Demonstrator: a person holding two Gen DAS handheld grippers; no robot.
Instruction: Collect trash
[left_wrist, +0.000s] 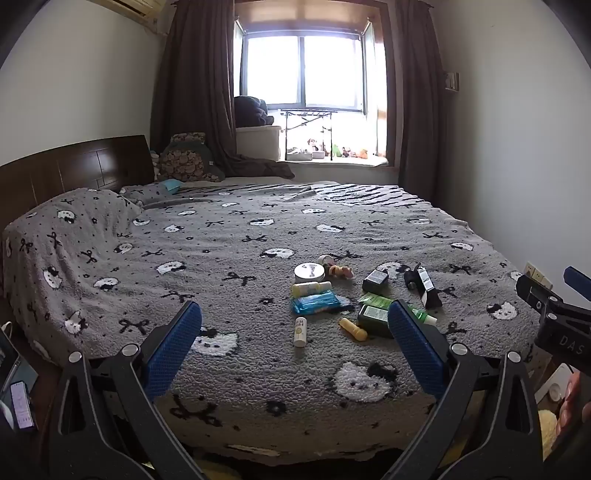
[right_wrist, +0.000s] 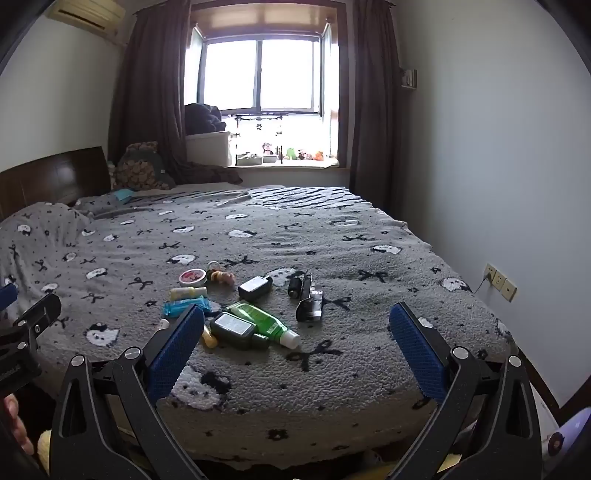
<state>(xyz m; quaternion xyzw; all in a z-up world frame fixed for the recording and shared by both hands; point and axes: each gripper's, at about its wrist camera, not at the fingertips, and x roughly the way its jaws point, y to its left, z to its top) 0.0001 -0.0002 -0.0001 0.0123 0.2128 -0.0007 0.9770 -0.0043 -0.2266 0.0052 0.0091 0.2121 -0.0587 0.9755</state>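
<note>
Both grippers hang in the air above the near edge of the bed (left_wrist: 229, 236), and nothing is picked up yet. The left gripper (left_wrist: 295, 343) has its fingers (left_wrist: 173, 343) wide apart and empty. The right gripper (right_wrist: 297, 347) is the same: fingers (right_wrist: 415, 354) spread, holding nothing.

The trash lies in a loose group on the grey blanket, ahead of both grippers and a little toward the window. In the left view the group is ahead and to the right of centre; in the right view it is ahead and to the left. So it sits about between the two hands.

Nearest to the right gripper are the dark bottle (right_wrist: 236, 328) and the green bottle (right_wrist: 264, 321), which touch each other. The green bottle has its long axis diagonal, with the white cap pointing toward the near right. The small yellow tube (right_wrist: 209, 338) lies just beside the left finger of the right gripper. For the left gripper, the white tube (left_wrist: 300, 331) is closest; its long axis runs almost straight away from the camera. Beyond it are the blue packet (left_wrist: 316, 302) and the round tin (left_wrist: 309, 272).

I judge the right gripper is nearer to the two bottles. It would need to go forward, down, and slightly left, and turn so that the fingers cross the bottle's long axis.
</note>
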